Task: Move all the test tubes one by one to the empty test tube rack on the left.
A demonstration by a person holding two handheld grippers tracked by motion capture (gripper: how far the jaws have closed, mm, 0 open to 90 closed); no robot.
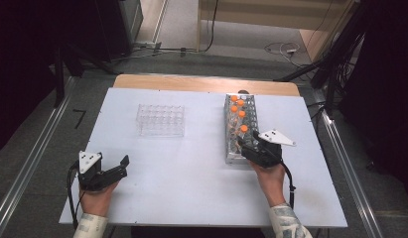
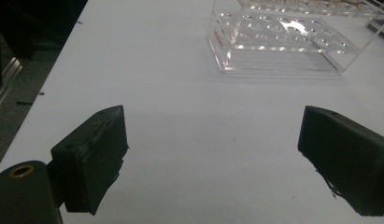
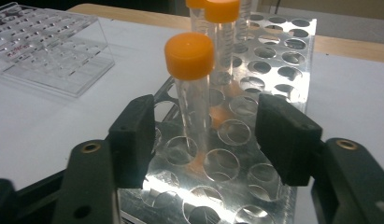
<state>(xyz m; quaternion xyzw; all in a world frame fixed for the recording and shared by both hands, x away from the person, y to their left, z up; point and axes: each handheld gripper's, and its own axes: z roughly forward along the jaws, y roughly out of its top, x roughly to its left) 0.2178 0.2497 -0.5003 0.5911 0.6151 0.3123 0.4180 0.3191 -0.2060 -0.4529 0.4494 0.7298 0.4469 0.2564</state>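
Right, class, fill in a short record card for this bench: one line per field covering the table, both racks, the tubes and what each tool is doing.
Table: white board, wooden strip at far edge
Clear rack: left of centre, no tubes seen in it
Metal rack: right side, holds the tubes
Tubes: orange-capped, upright; nearest tube
Left tool: open, over bare table, holding nothing
Right tool: open, jaws either side of nearest tube, not touching it

From above we overlook the whole white table (image 1: 191,183). Our gripper cameras sit low and close, both also catching the clear acrylic rack (image 1: 161,120) (image 2: 283,42) (image 3: 45,46).
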